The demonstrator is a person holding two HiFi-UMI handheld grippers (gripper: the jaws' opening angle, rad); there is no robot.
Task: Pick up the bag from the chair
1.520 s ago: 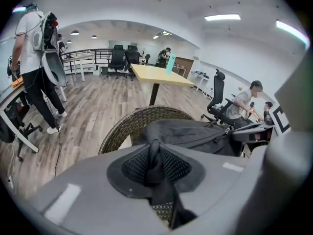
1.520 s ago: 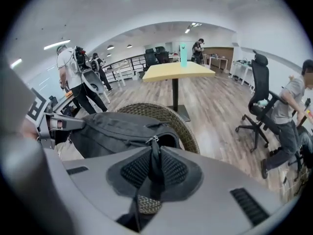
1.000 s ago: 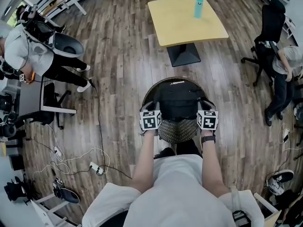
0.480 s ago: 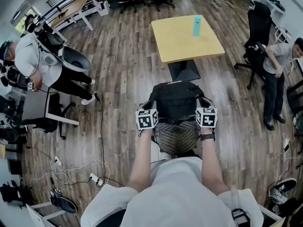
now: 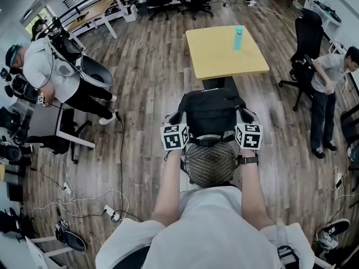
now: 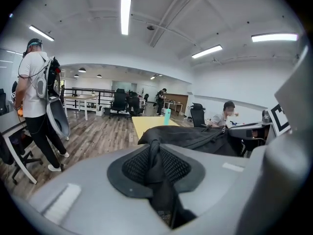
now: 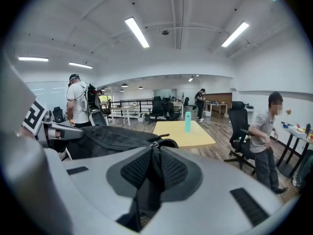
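In the head view the black bag (image 5: 210, 112) hangs between my two grippers, above the chair's grey mesh (image 5: 210, 164). My left gripper (image 5: 177, 129) is shut on a black strap at the bag's left side. My right gripper (image 5: 245, 126) is shut on a strap at its right side. The left gripper view has its jaws closed round a thin black strap (image 6: 155, 163), with the bag's body (image 6: 195, 138) just beyond. In the right gripper view another strap (image 7: 152, 173) is pinched the same way, and the bag (image 7: 107, 135) lies to the left.
A yellow table (image 5: 219, 58) with a teal bottle (image 5: 238, 38) stands just beyond the bag. One person (image 5: 50, 72) stands at the far left near a desk, another person (image 5: 331, 77) at the right by a black office chair (image 5: 309, 35). Cables (image 5: 84, 198) trail on the floor to the left.
Both grippers have risen with the bag, which has come up off the chair seat. More of the mesh chair shows under it, and the view has tilted forward.
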